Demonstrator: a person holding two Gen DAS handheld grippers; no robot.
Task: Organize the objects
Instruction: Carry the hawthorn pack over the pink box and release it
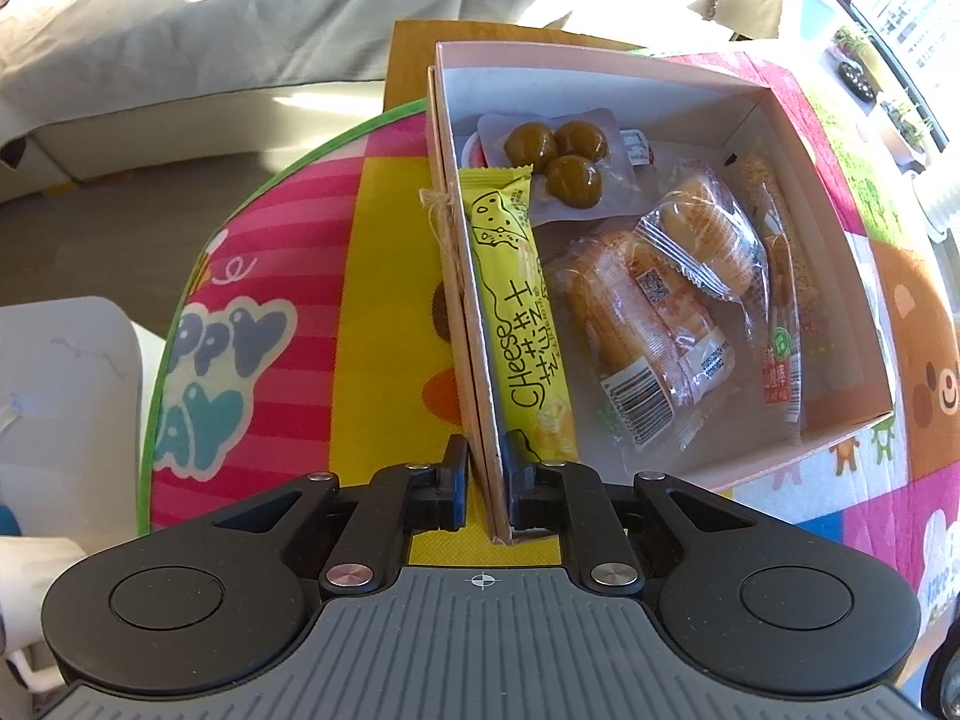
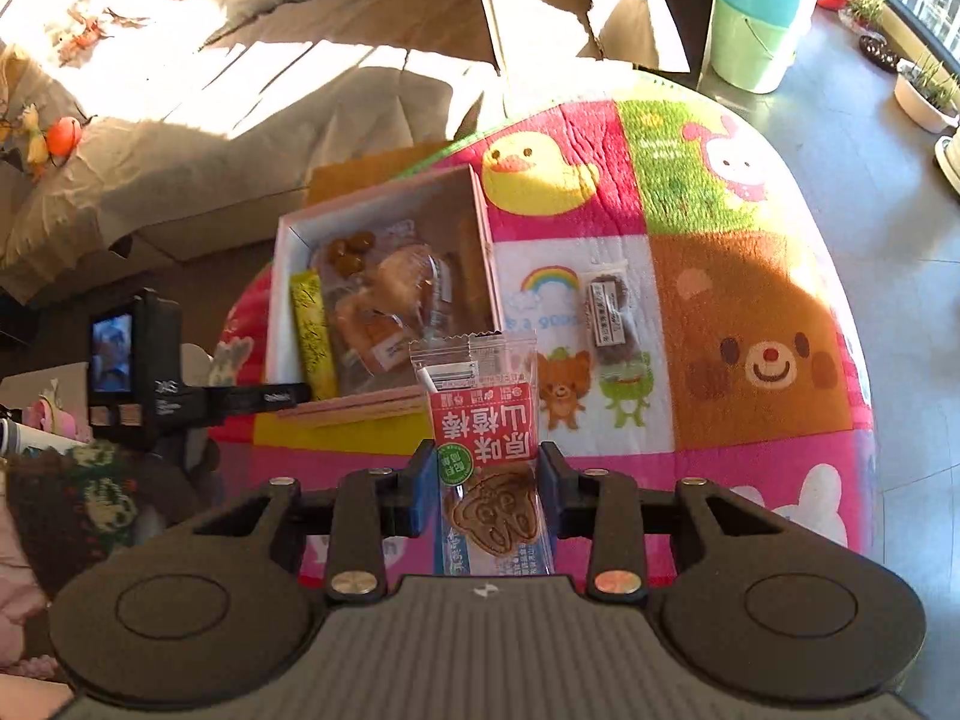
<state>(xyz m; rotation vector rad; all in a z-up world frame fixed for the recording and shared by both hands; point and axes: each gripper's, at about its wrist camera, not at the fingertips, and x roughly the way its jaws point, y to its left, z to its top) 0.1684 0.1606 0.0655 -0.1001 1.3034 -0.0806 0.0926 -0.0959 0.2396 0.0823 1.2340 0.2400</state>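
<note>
Step in hand: loading snacks into the box (image 1: 750,102). My left gripper (image 1: 483,474) is clamped on its near wall, level, steadying it. My right gripper (image 2: 486,492) is closed on the red snack packet (image 2: 483,420), held above the mat (image 2: 750,276). Next: carry it over the box and release. One dark packet (image 2: 609,312) remains on the mat.

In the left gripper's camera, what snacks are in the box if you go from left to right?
Yellow cheese stick → clear pack of little cakes → long snack stick with a red label. All lie inside the box, whose left wall the left gripper is pinching.
</note>
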